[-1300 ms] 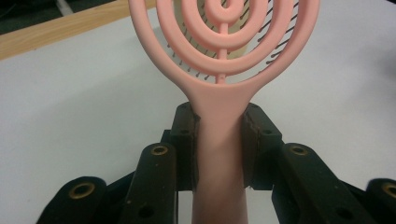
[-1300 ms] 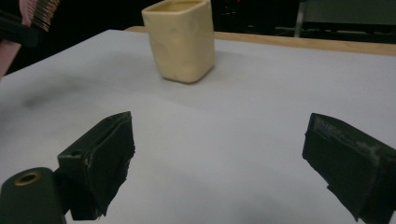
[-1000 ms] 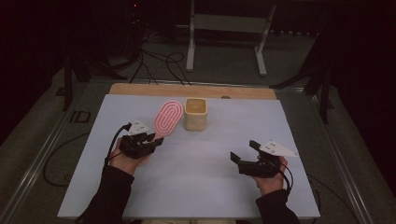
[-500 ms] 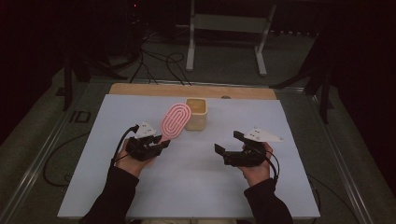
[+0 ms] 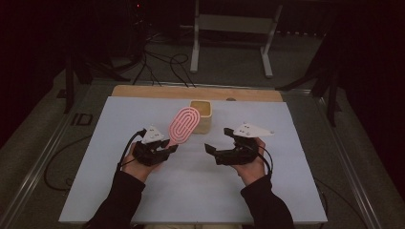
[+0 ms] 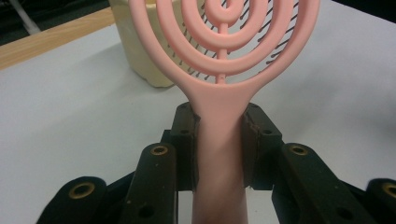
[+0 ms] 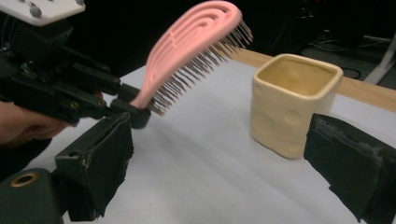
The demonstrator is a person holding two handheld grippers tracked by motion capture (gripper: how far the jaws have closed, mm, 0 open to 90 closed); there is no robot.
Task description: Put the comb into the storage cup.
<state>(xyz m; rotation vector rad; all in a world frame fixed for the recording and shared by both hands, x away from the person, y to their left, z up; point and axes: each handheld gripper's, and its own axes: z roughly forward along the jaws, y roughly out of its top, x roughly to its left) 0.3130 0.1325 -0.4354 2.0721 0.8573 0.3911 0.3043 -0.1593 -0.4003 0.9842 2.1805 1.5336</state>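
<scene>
A pink hairbrush (image 5: 184, 125) with a ringed oval head is held up off the table, tilted toward a cream square cup (image 5: 205, 120) just behind it. My left gripper (image 5: 168, 147) is shut on the brush's handle (image 6: 219, 154); the left gripper view has the brush head (image 6: 224, 51) in front of the cup (image 6: 140, 56). My right gripper (image 5: 217, 143) is at centre right, open with nothing between its pads. Its view faces the brush bristles (image 7: 196, 60), the left gripper (image 7: 135, 112) and the cup (image 7: 292, 102), which looks hollow inside.
A white sheet (image 5: 191, 195) covers the table, with a wooden strip (image 5: 157, 91) along the far edge. Beyond it stand a metal frame (image 5: 229, 28) and floor cables (image 5: 157, 62). A metal rail (image 5: 38, 157) runs along the table's left side.
My right gripper has moved left toward the table's centre and now faces the brush. My left gripper has shifted right and a little nearer, still holding the raised brush.
</scene>
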